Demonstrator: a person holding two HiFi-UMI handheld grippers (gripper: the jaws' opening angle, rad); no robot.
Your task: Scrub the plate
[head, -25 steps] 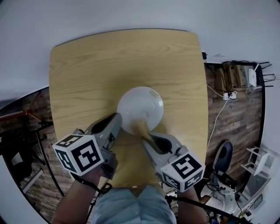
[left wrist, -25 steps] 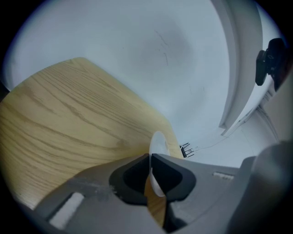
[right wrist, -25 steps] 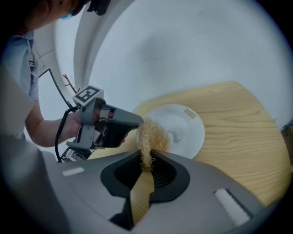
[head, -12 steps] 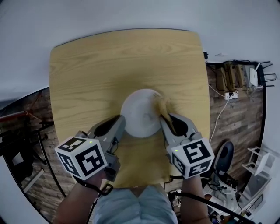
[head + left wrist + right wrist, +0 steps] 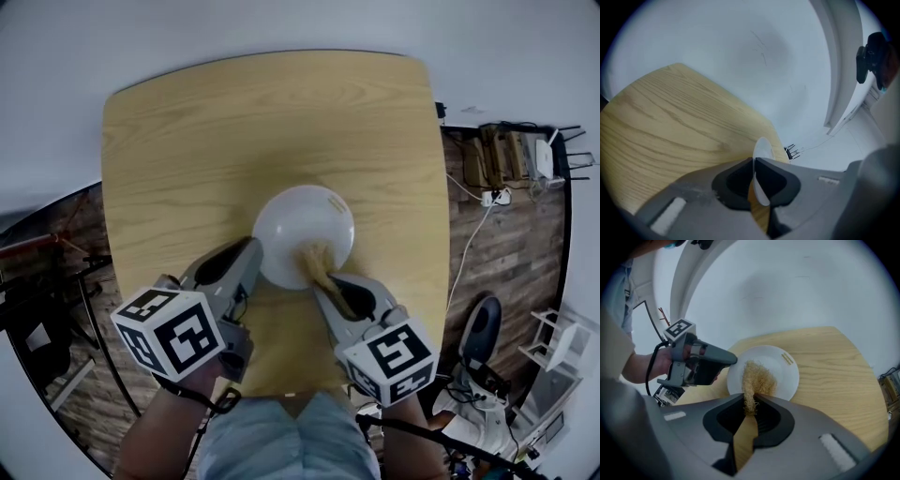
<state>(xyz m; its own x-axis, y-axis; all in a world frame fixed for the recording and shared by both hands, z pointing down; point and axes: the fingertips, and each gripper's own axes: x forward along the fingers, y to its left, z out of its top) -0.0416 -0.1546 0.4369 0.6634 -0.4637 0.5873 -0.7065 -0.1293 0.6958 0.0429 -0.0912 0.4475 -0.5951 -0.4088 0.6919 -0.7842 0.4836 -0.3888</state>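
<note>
A light wooden table (image 5: 187, 141) stands on plank flooring (image 5: 506, 258) (cables (image 5: 468, 241) trail across it).

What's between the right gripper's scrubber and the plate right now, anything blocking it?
Nothing visible. The right gripper is shut on the scrubber, whose fibres lie on the plate at its near side. The left gripper clamps the rim at the left, clear of the scrubber.

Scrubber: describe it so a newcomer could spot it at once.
On the wooden table lies one white plate. The scrubber rests on its near side, pinched in the right gripper. It is the only fibrous, straw-coloured tuft; all else is smooth.
</note>
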